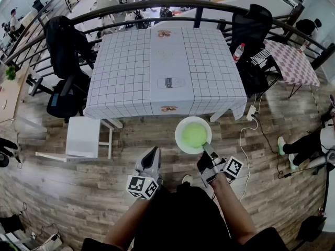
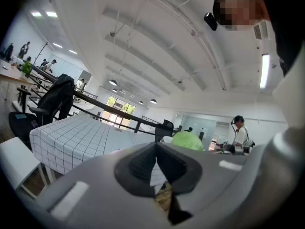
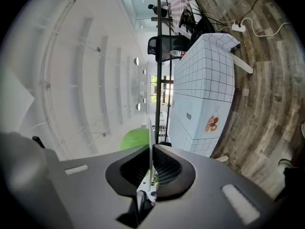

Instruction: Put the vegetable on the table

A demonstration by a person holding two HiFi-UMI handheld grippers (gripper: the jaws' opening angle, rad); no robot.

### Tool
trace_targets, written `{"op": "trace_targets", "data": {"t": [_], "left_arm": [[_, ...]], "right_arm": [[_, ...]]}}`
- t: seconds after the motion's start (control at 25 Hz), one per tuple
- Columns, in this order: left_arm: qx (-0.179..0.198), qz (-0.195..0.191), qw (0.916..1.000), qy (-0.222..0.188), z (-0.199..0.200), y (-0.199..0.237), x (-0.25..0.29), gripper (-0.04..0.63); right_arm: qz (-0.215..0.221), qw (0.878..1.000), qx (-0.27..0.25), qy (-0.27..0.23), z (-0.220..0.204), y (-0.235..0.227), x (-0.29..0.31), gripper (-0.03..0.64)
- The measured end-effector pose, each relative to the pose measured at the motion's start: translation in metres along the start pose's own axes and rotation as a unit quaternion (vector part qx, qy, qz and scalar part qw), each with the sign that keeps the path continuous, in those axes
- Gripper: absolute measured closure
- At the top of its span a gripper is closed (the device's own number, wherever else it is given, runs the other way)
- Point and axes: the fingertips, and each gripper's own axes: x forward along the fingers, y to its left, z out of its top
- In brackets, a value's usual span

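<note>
Closest to the person, the left gripper [image 1: 152, 156] hung with its fingers [image 2: 140, 163] pressed together and nothing between them; only a thin slit showed cloth and floor behind. Just to the right of it, the right gripper [image 1: 208, 149] had its fingers [image 3: 171, 168] closed on the near rim of a white plate [image 1: 180, 125]. In the right gripper view this rim stood as a thin white edge clamped between the two pads.

Just beyond those right fingers lay the vegetable [image 1: 194, 135], in the middle of the plate. It was a round, pale green head, perhaps a small cabbage or lettuce, with a dull and even surface. Single leaves could not be made out. It filled most of the plate's inside and touched no finger. The plate hung over the wooden floor [image 1: 272, 192], in front of the near edge of the worktop [image 1: 125, 72] and not yet above it.

Farther ahead of both pairs of fingers stood this worktop, under a checked cloth with a plain printed strip down the middle.

I judged the task to be at the carrying stage: the vegetable was lifted on its plate, but not put down. What remained was to bring the plate forward over the cloth, lower it and let the rim go.
</note>
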Motion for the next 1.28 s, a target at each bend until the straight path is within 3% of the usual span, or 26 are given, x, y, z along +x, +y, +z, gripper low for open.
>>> {"op": "trace_targets", "data": {"t": [0.68, 1.28], "left_arm": [[0.008, 0.063, 0.9978, -0.019, 0.021, 0.02, 0.027, 0.588], [0.014, 0.107, 0.9934, -0.037, 0.007, -0.008, 0.089, 0.588]], "right_arm": [[-0.01, 1.0, 0.016, -0.007, 0.015, -0.005, 0.018, 0.597], [-0.012, 1.0, 0.017, 0.017, 0.053, -0.022, 0.054, 0.597]]}}
